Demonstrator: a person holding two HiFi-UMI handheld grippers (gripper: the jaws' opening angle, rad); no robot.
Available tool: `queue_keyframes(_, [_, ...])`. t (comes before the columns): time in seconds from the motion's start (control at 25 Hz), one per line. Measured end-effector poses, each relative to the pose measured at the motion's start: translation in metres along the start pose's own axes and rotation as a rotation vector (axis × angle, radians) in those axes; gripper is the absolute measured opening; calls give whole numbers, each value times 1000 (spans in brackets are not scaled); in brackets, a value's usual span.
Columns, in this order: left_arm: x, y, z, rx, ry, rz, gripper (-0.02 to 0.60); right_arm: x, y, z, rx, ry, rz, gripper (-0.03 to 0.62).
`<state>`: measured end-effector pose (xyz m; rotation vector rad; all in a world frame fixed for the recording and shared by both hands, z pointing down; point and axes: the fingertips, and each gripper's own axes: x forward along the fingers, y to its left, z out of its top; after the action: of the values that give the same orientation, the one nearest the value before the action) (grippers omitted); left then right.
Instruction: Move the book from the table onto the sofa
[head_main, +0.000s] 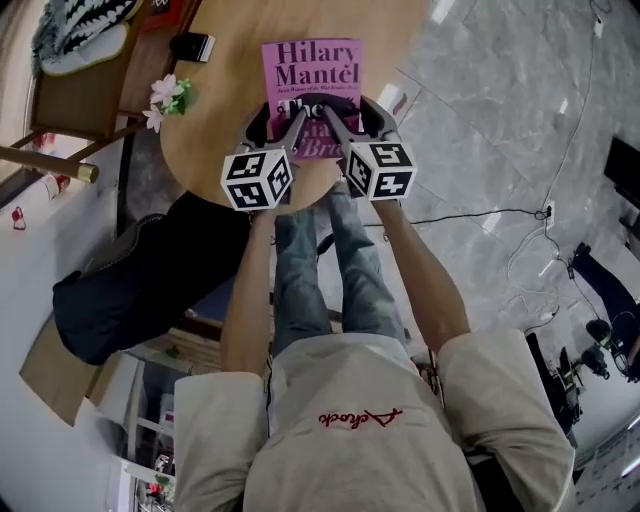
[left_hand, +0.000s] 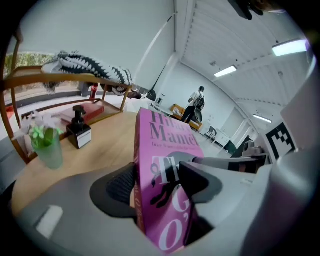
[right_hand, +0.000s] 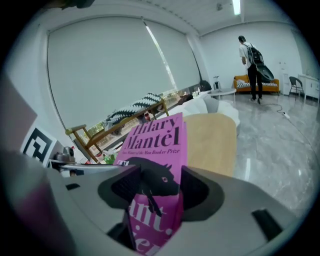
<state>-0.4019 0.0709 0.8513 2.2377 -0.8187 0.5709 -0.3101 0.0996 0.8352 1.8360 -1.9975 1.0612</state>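
A pink paperback book (head_main: 312, 70) sits over the near part of the round wooden table (head_main: 225, 110); I cannot tell whether it still rests on the wood. Both grippers clamp its near end side by side. My left gripper (head_main: 285, 122) is shut on the book's left edge, with the spine and cover (left_hand: 165, 150) wedged between its black pads. My right gripper (head_main: 345, 120) is shut on the right edge, its pads on either side of the cover (right_hand: 155, 142). A distant orange sofa (right_hand: 255, 85) shows in the right gripper view.
On the table stand a glass of flowers (head_main: 168, 97) and a small black bottle (head_main: 190, 45). A wooden chair with striped cloth (head_main: 70, 40) is at far left. A black bag (head_main: 140, 280) lies by my legs. Cables (head_main: 520, 230) cross the grey floor. A person (right_hand: 250, 60) stands by the sofa.
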Motion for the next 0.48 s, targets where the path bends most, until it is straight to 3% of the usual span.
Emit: queue_keyframes(0.48, [-80, -44, 136, 121, -209, -39, 282, -69, 64, 138, -127, -222, -3, 255])
